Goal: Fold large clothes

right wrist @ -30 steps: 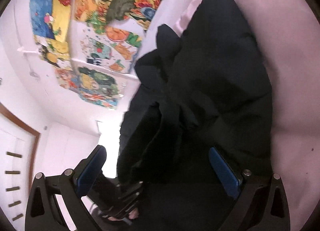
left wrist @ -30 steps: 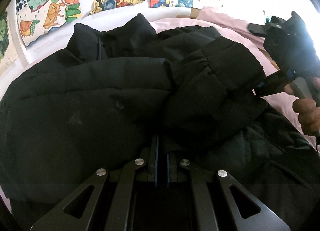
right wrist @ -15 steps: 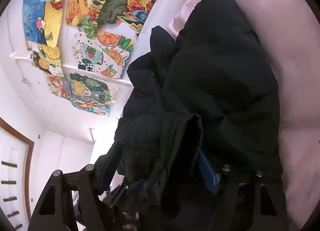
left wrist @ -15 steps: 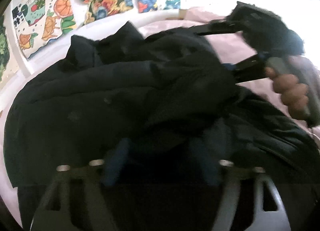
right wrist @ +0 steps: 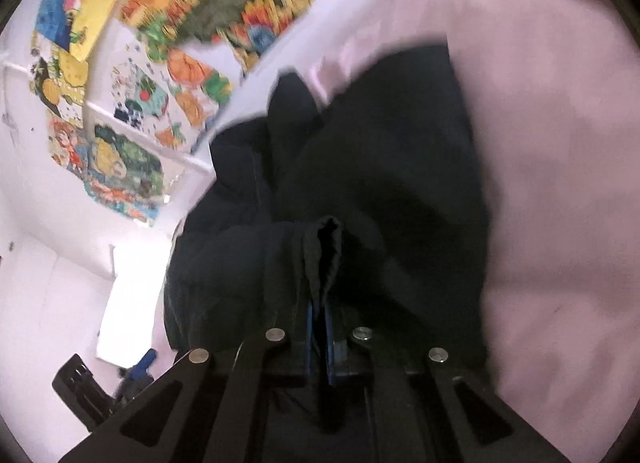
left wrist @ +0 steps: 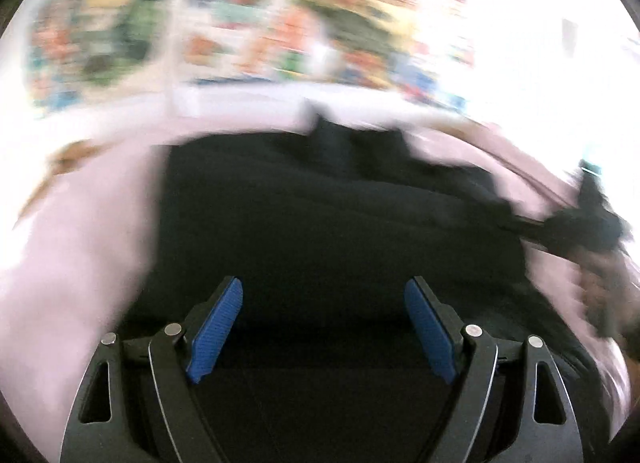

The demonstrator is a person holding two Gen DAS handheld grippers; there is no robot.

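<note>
A second before, the left gripper (left wrist: 322, 327) had been pinched shut on a fold of the black puffer jacket (left wrist: 320, 223); now its blue pads (left wrist: 216, 329) stood wide apart with nothing between them, and it had pulled back so quickly that the whole left-hand view smeared. The right gripper (right wrist: 318, 339), which had been gaping open around the sleeve, had meanwhile closed, its two fingers drawn together on a bunched ridge of jacket cloth (right wrist: 322, 251).

The jacket lay spread across the pale pink bedcover (right wrist: 560, 183), collar end toward the wall hung with bright children's paintings (right wrist: 192, 75). From the left-hand view the right gripper (left wrist: 576, 227) showed only as a dark blur at the jacket's right edge, with the person's hand below it.

It looked like a handover to me: one side let go once its part of the fold was laid down, and the other took hold of the sleeve or side panel, presumably to carry it across the body of the coat. The padding is thick and springy, so I'd guess a firm pinch on a gathered ridge was chosen because a flat grip would slide off. The fold seemed only partly done, since the coat was still broad and lumpy on the bed.
</note>
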